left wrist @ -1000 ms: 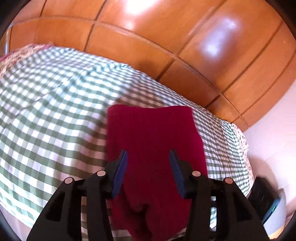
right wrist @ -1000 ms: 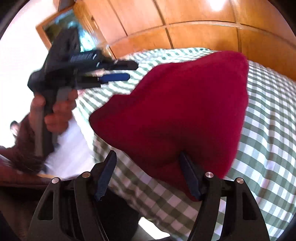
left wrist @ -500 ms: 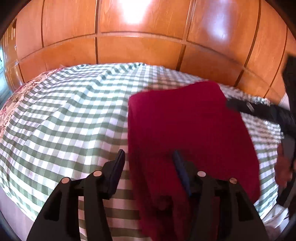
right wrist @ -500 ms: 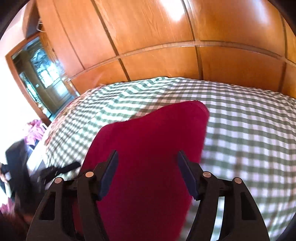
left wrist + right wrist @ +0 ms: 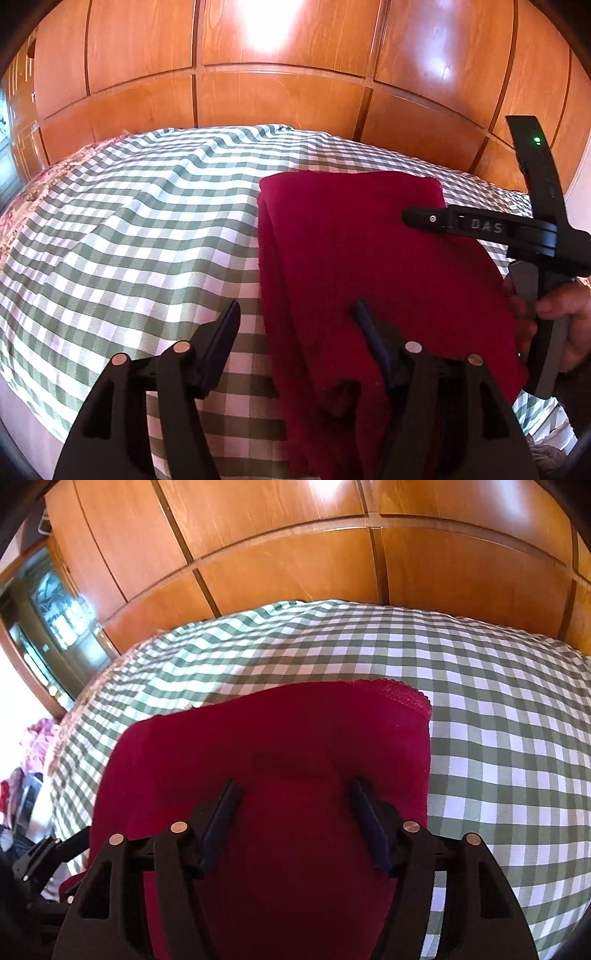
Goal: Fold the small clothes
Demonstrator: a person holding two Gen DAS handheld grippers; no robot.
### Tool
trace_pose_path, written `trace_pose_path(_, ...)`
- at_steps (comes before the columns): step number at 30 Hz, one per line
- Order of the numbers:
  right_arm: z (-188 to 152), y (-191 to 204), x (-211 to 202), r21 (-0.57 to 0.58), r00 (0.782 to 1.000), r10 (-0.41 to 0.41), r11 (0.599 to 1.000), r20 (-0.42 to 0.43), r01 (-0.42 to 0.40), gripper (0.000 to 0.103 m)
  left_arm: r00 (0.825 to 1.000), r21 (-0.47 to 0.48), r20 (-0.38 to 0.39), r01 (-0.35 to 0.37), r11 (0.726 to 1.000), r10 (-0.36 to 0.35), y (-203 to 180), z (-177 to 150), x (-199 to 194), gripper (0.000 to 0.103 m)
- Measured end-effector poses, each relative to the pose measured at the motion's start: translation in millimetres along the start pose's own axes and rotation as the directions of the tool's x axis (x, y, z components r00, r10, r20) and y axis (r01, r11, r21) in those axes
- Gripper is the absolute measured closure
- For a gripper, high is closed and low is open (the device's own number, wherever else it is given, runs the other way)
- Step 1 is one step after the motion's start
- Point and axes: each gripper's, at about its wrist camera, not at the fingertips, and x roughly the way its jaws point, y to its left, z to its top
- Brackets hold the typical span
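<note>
Now the red cloth (image 5: 369,266) lies folded on the checked bedcover (image 5: 147,221) right of centre, no longer lifted, while the left gripper (image 5: 295,325), jaws just widened, and right gripper (image 5: 291,805) gape empty.

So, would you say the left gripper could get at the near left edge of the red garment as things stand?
Probably yes. The left gripper stands open astride that edge of the red garment, its jaws having just been opening, with only bare checked cloth beside it.
</note>
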Motion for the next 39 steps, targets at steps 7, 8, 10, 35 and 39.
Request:
trace_pose_path(7,-3.3,-16.2,-29.5,0.095,0.997,0.046,0.994,0.067,-0.052,0.013,1.000,-0.003,-0.001,-0.007,1.000,0.007,1.5,-2.3,-4.1,0.030)
trace_pose_path(8,-6.3,-22.8,-33.5,0.120,0.996,0.060,0.990,0.070,-0.068,0.013,1.000,-0.004,-0.002,-0.006,1.000,0.006,2.1,-2.7,-4.1,0.029)
trace_pose_path(10,-12.1,-32.4,-38.5,0.152,0.994,0.090,0.983,0.069,-0.100,0.013,1.000,-0.006,-0.003,-0.003,1.000,0.003,3.0,-3.5,-3.6,0.028)
trace_pose_path(35,-57.9,-20.2,-33.2,0.167,0.963,0.266,0.952,-0.046,-0.255,0.012,0.961,-0.189,-0.064,0.252,0.949,-0.268,41.1,-13.9,22.6,0.015)
trace_pose_path(39,-57.5,-16.1,-28.4,0.166,0.956,0.289,0.946,-0.050,-0.278,0.011,0.949,-0.199,-0.066,0.290,0.936,-0.308,44.6,-14.6,24.8,0.015)
